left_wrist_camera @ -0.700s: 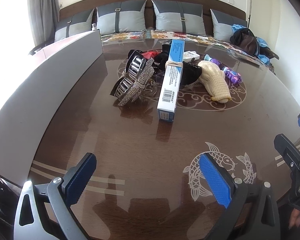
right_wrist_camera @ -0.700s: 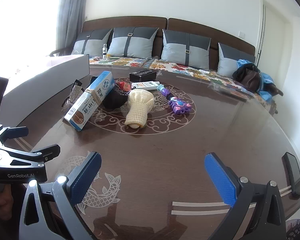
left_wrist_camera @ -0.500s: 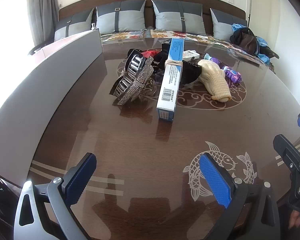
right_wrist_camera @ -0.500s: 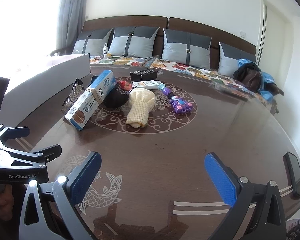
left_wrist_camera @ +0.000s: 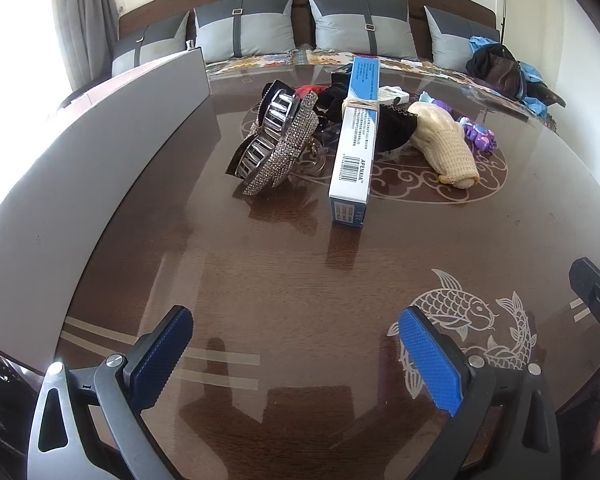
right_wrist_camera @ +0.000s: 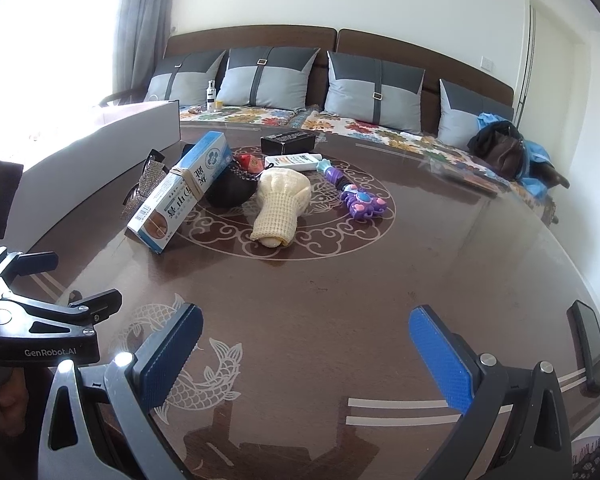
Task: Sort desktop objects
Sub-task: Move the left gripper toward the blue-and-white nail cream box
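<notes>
Both grippers hang over the near edge of a dark brown round table with pale inlaid fish and a scrollwork ring at its middle. The left gripper has its blue-padded jaws spread as wide as they go, with only bare tabletop between them. The right gripper is spread just as wide and grips nothing either.

The things to sort lie in a loose heap on the scrollwork ring, well apart from both grippers. Nearest is a long white-and-blue carton with a barcode and a rubber band round it; its far end is propped up on the heap, its near end on the table. Just left of it lies a rhinestone hair clip, silver and sparkling, with black parts behind. Under the carton's raised end sits a black pouch, and touching that a cream knitted glove, its cuff toward the camera. Right of the glove lies a purple toy with a teal handle. Behind them are a white tube, something small and red, and a black box.

A white box stands along the table's left side. A dark phone lies at the right edge. Grey cushions line a sofa behind
</notes>
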